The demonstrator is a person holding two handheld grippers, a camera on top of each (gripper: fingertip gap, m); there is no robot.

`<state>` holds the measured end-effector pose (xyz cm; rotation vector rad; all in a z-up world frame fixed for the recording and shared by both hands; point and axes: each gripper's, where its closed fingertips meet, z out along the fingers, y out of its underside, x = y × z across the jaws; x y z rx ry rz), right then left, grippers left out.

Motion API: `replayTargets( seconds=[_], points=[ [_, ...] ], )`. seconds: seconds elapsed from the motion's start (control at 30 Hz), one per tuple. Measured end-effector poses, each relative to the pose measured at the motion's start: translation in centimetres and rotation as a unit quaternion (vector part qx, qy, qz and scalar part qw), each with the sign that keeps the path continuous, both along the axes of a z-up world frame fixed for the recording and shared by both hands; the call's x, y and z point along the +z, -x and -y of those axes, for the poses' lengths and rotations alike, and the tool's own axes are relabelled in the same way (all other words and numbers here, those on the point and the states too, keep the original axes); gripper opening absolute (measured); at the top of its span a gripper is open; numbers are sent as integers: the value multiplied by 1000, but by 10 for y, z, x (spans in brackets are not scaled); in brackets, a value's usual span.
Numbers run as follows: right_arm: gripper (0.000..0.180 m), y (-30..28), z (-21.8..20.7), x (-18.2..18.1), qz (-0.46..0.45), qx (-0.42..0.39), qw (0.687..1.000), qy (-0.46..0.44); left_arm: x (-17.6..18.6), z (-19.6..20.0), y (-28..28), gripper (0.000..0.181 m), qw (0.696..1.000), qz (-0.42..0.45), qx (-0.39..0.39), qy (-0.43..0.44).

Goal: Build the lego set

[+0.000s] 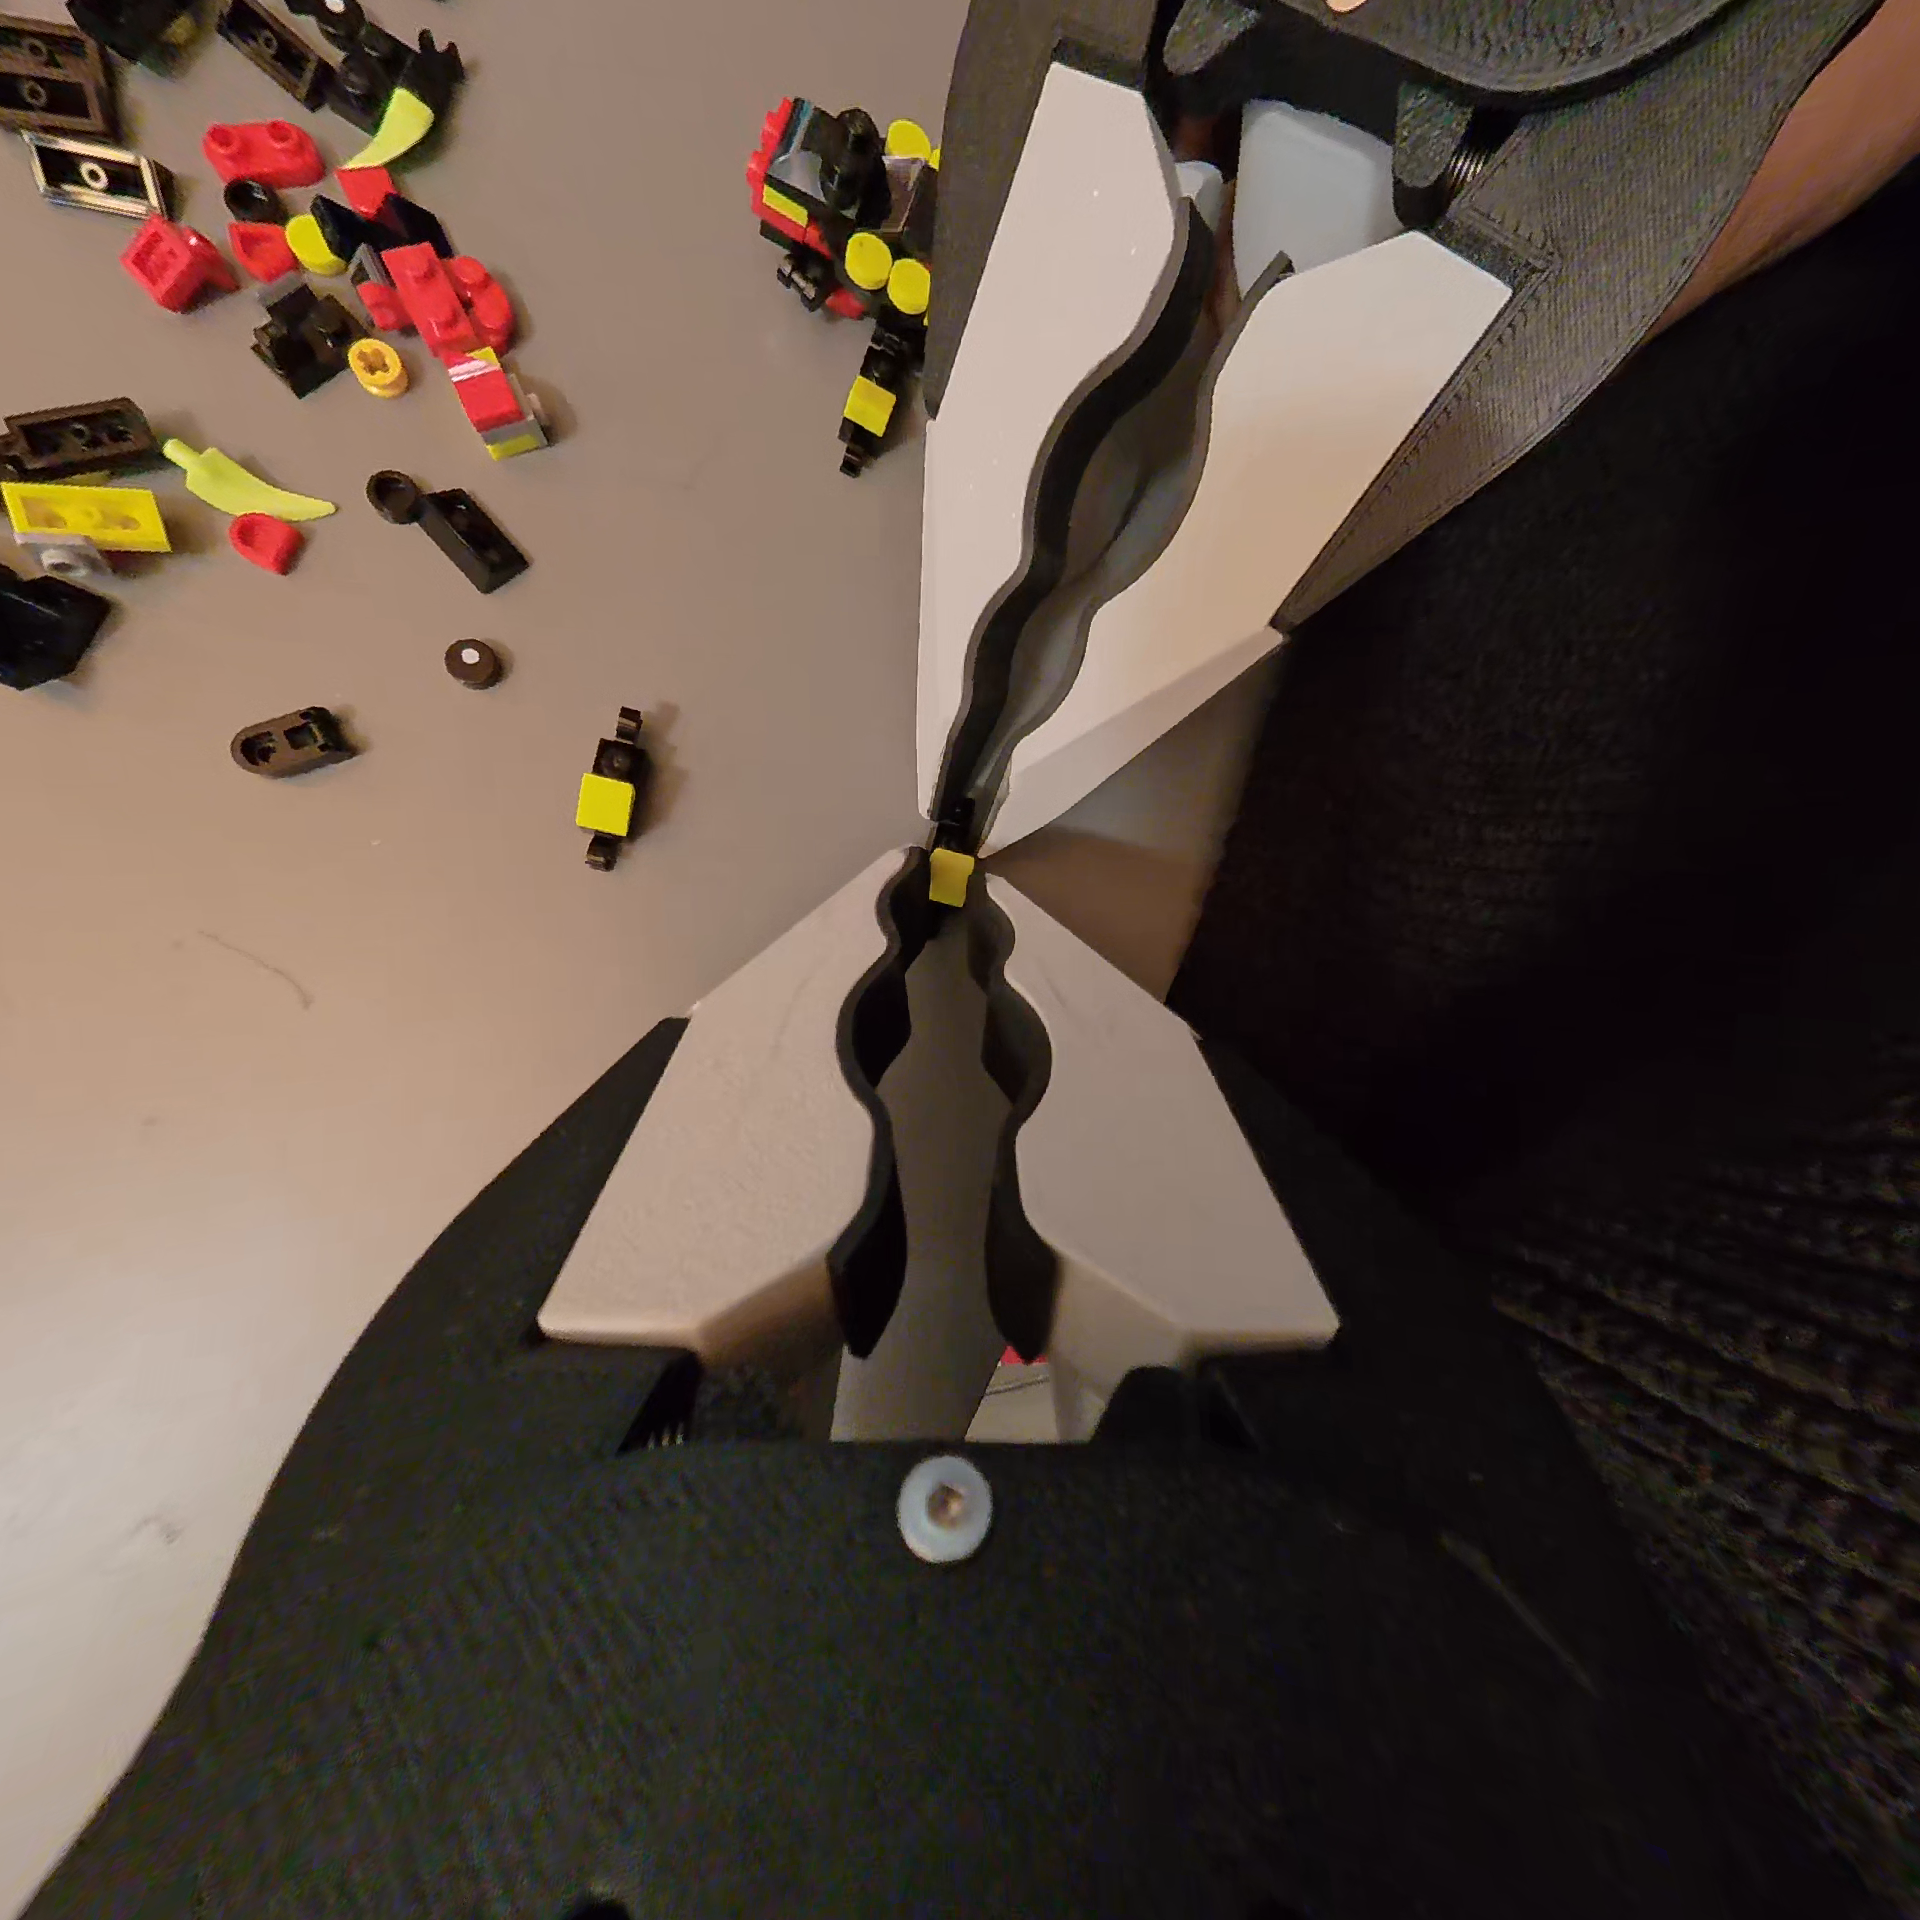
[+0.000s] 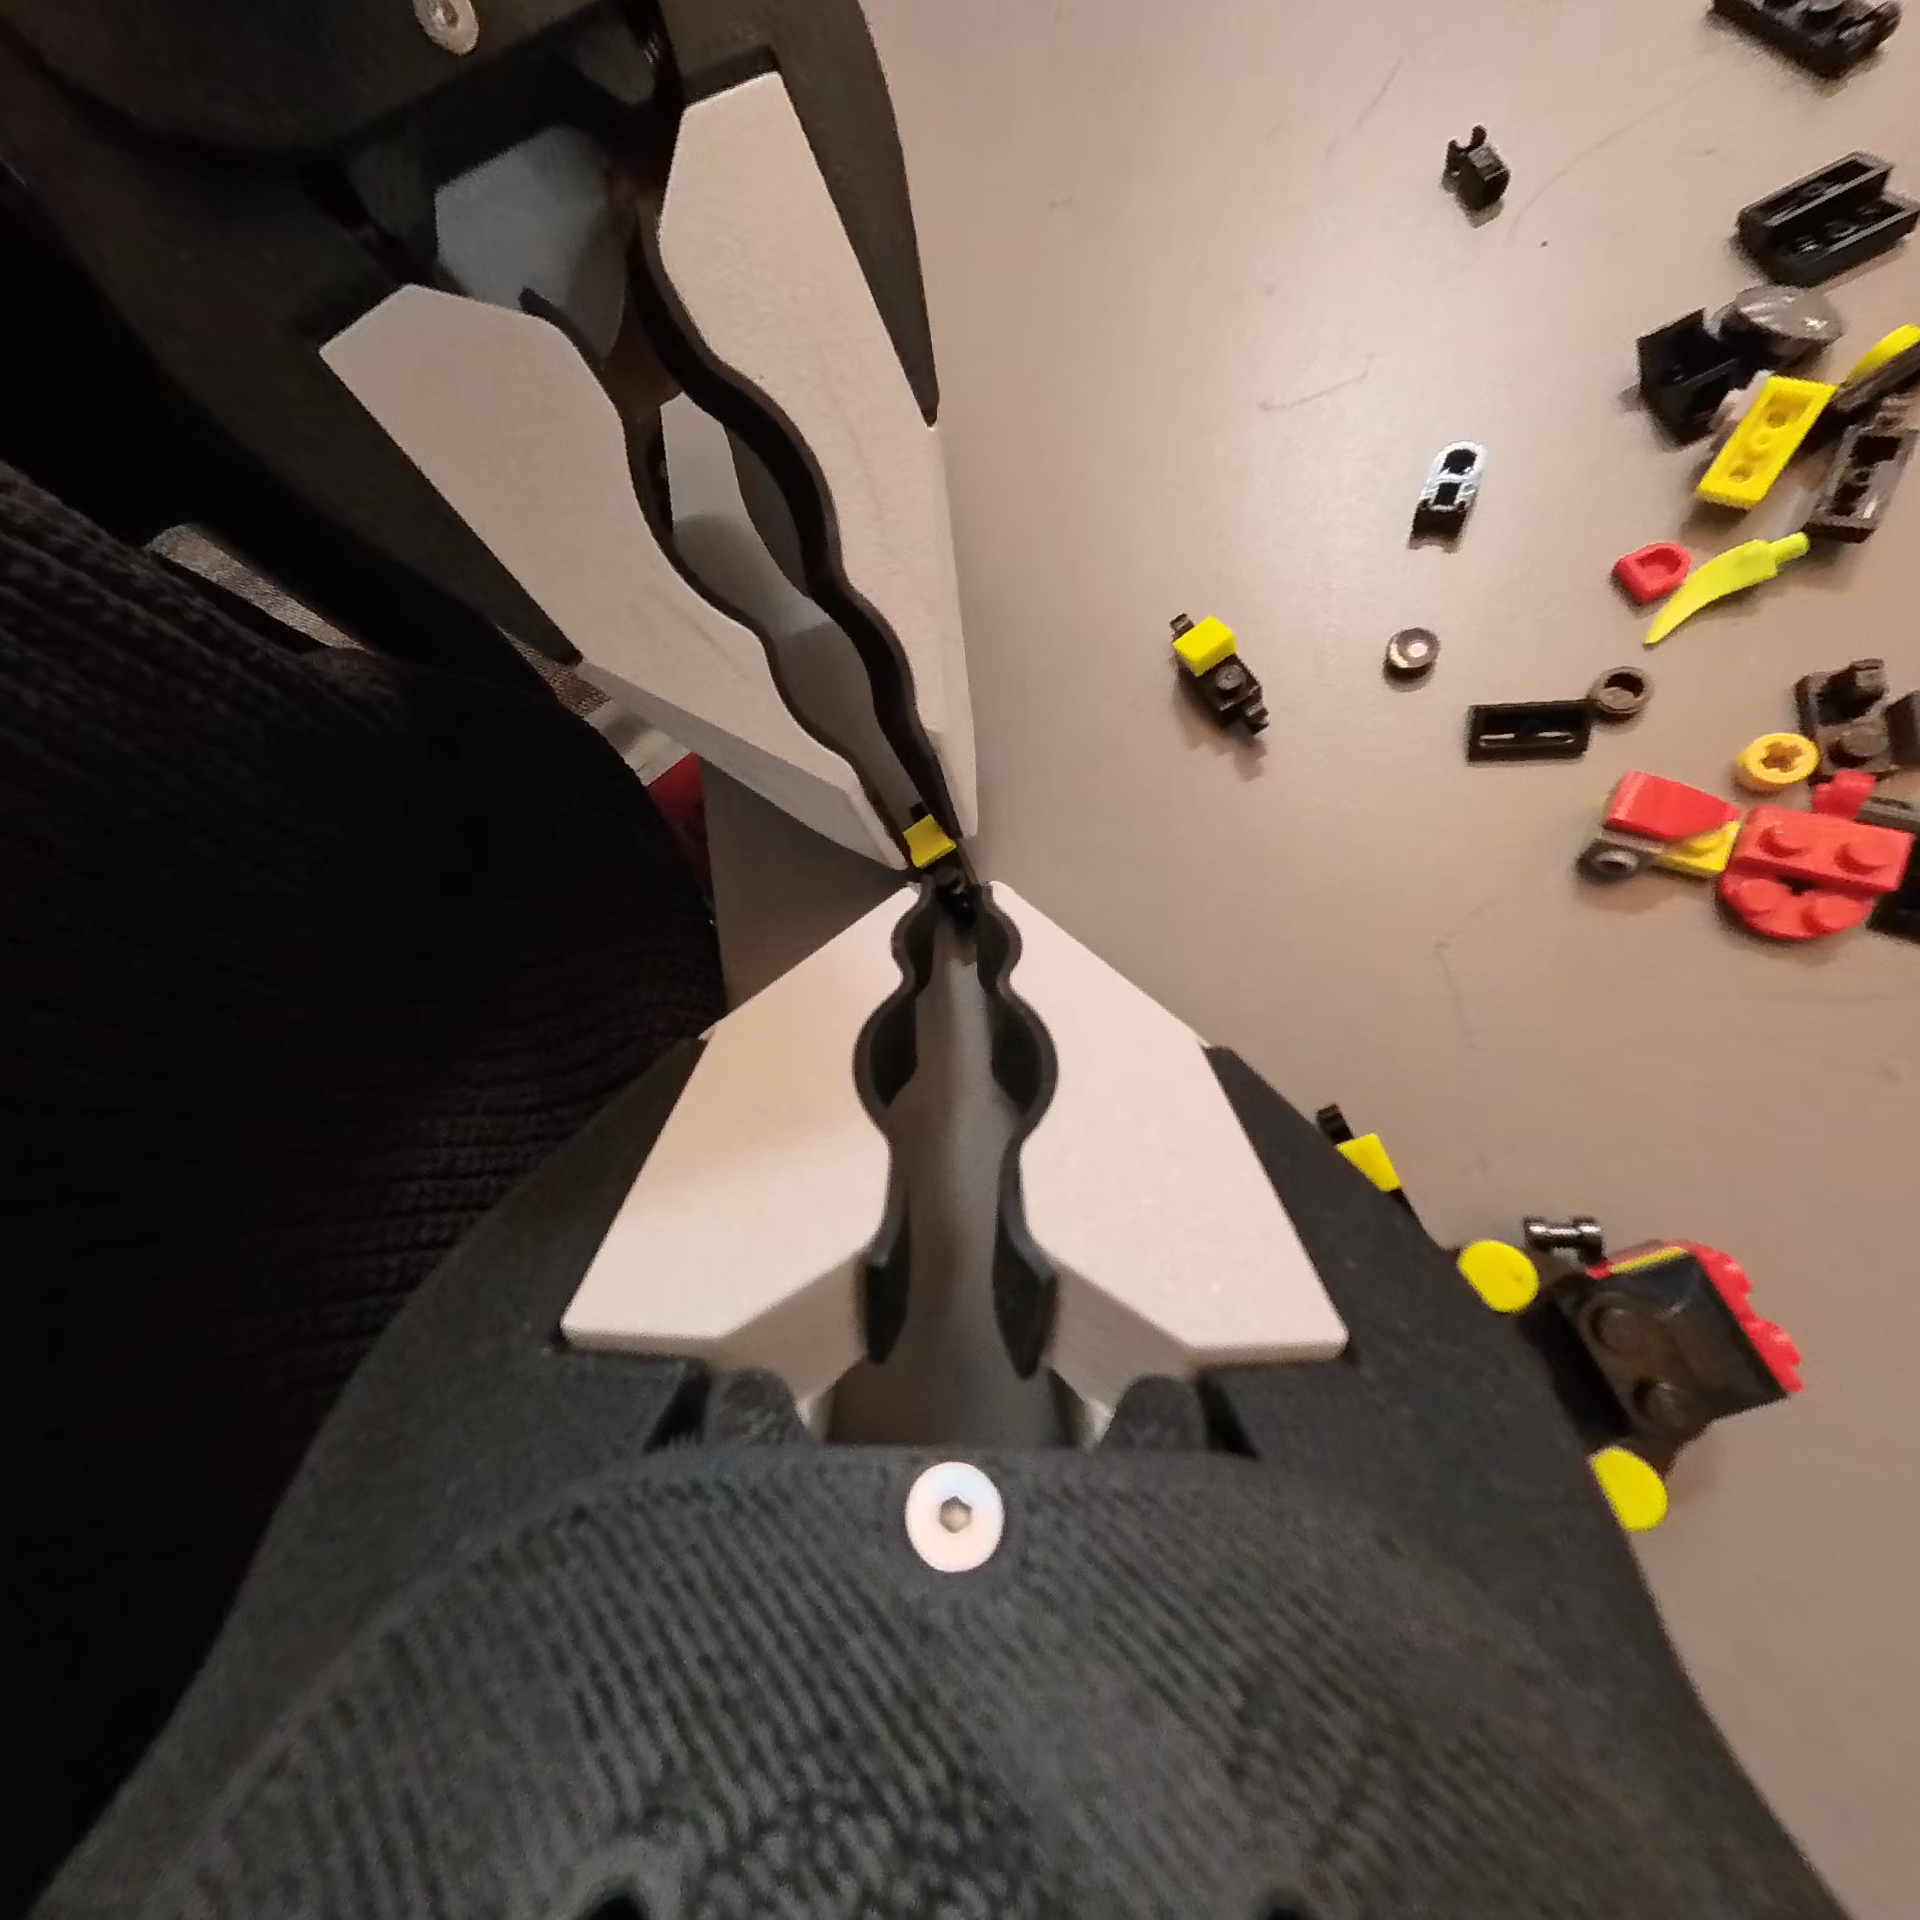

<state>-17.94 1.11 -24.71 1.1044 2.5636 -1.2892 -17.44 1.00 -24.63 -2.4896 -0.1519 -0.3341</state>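
My left gripper (image 1: pixel 943 902) and right gripper (image 2: pixel 951 902) meet tip to tip above the grey table (image 1: pixel 416 1039). Both are shut on one small black piece with a yellow tile (image 1: pixel 951 876). The left gripper pinches the yellow-tiled end (image 2: pixel 923 840). The right gripper (image 1: pixel 961 821) pinches the black end (image 2: pixel 954 896). The left gripper also shows from above in the right wrist view (image 2: pixel 930 847). A partly built red, black and yellow model (image 1: pixel 842 229) stands on the table; it shows beside my right gripper (image 2: pixel 1652 1351).
A matching black-and-yellow piece (image 1: pixel 613 790) (image 2: pixel 1216 675) lies alone on the table. Several loose red, black and yellow bricks (image 1: pixel 312 291) (image 2: pixel 1818 831) are scattered beyond it. Dark knitted cloth (image 1: pixel 1610 1039) (image 2: pixel 260 935) fills the side past the table edge. The grippers are tip to tip, or close to it.
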Motion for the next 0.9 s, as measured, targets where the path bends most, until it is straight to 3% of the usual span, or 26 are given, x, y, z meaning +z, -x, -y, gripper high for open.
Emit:
replayTargets(
  seconds=[0.37, 0.9],
  points=[
    [7, 7, 0, 15, -1, -27, 999, 46, 0, 0, 0, 7, 1000, 7, 5, -9],
    [0, 4, 4, 7, 15, -16, 999, 32, 0, 0, 0, 7, 1000, -11, 8, -13]
  ],
)
